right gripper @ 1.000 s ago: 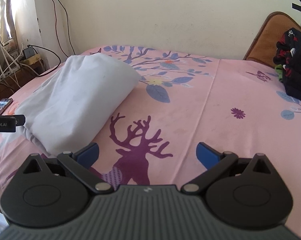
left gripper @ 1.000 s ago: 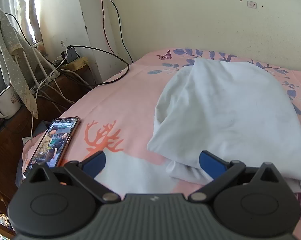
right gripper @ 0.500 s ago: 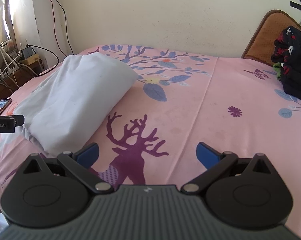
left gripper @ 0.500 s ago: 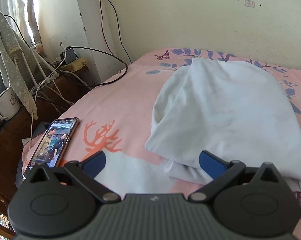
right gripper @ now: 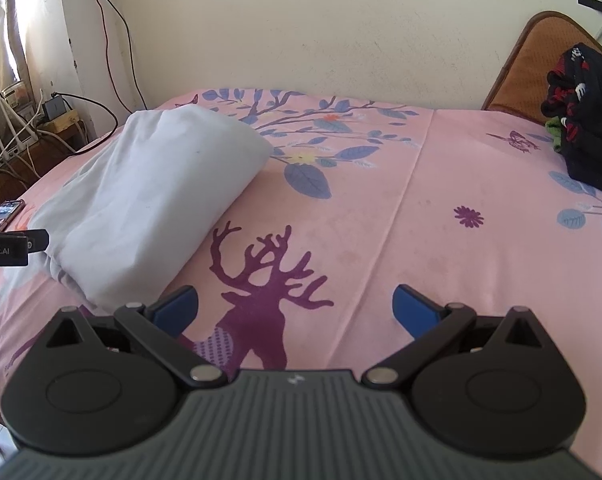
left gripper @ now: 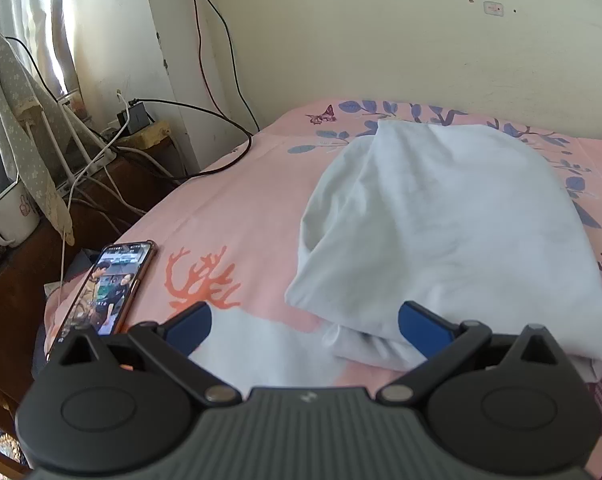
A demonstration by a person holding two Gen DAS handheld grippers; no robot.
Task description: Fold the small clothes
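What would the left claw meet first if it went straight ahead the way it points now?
Probably the near edge of the white cloth lying on the bed. The left claw is open and holds nothing. Depth is hard to judge here.

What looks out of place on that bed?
A phone with its screen lit lies at the bed's left edge, beside the pale blue folded cloth. A dark clothes pile sits at the far right. Nothing looks spilled or damaged.
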